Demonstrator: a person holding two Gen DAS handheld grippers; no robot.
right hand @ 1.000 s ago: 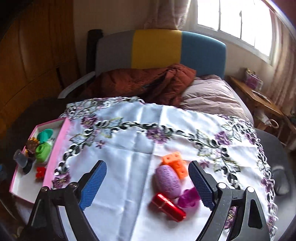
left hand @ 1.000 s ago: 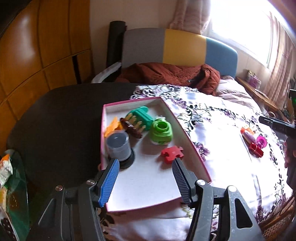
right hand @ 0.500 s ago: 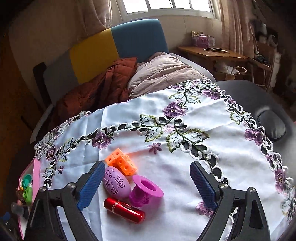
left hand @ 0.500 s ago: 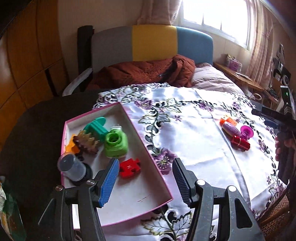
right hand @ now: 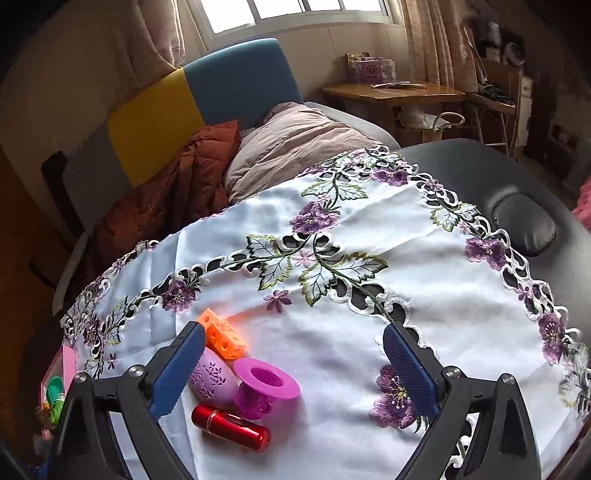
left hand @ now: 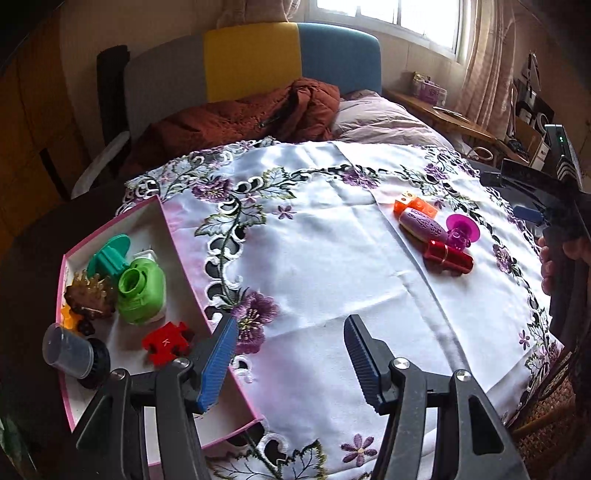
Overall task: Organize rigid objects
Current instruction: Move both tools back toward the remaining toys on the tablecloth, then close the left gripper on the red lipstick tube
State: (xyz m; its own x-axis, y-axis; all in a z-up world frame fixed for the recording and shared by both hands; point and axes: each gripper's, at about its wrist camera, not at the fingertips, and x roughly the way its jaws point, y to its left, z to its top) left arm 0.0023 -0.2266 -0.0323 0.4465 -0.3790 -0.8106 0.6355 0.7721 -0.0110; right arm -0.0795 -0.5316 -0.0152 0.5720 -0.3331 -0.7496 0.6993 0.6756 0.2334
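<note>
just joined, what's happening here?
A person with a gripper in each hand is sorting small things into the pink box. Several already lie in it, such as the green piece and red puzzle piece. The right gripper, jaws just opened wide and empty, hovers by the four left on the cloth, including the red tube. The left gripper holds nothing.

Home bedroom – bed w/ quilt (right hand: pixel 295 136), colour-block headboard (left hand: pixel 251 59), curtained window (right hand: pixel 295 11), embroidered tablecloth (left hand: pixel 332 258).
</note>
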